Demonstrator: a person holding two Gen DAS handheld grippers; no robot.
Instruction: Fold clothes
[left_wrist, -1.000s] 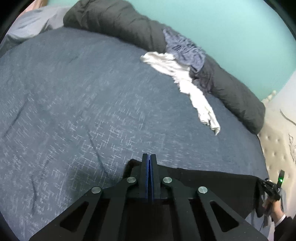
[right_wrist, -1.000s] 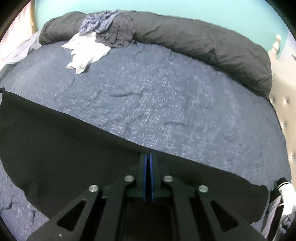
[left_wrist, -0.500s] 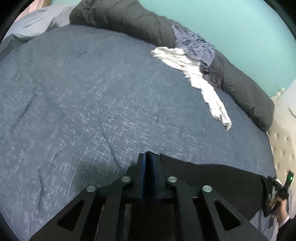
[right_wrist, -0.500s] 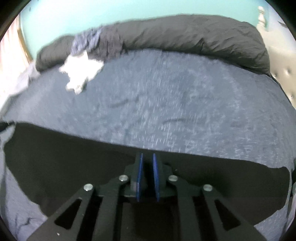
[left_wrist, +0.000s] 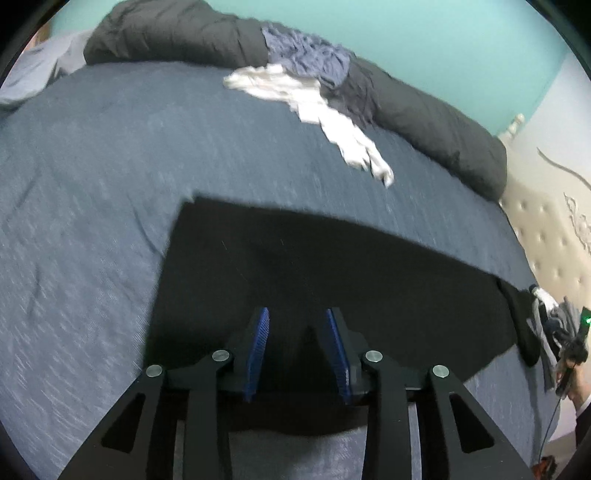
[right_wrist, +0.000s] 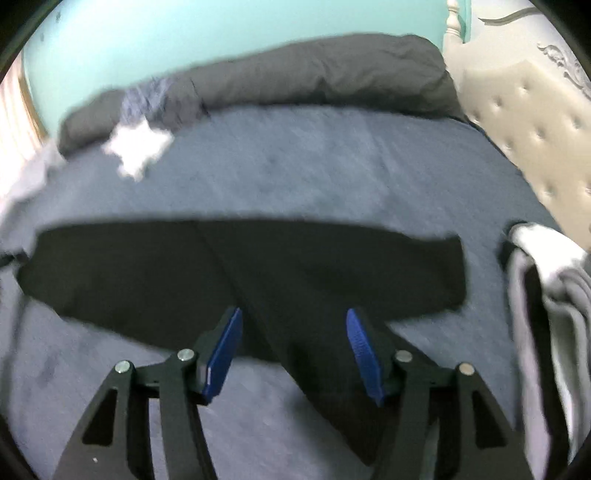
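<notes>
A black garment (left_wrist: 332, 273) lies flat on the blue bedspread (left_wrist: 110, 177), folded into a long dark band. My left gripper (left_wrist: 297, 317) hangs just above its near part, jaws opening, blue pads apart and free of the cloth. In the right wrist view the same black garment (right_wrist: 236, 273) stretches across the bed with one strip running toward the camera. My right gripper (right_wrist: 293, 314) is above that strip, jaws opening wide, nothing pressed between the pads. The right wrist view is blurred by motion.
A rolled dark duvet (left_wrist: 424, 114) runs along the far edge, with a white garment (left_wrist: 317, 107) and a blue-grey one (left_wrist: 314, 59) against it. Folded grey and white clothes (right_wrist: 546, 280) sit at the right edge. A tufted cream headboard (right_wrist: 535, 129) stands at the right.
Both grippers went from shut on the black garment's edge to open, letting it drop flat. Both pulled back toward the near side, so more of the garment shows ahead of them.
</notes>
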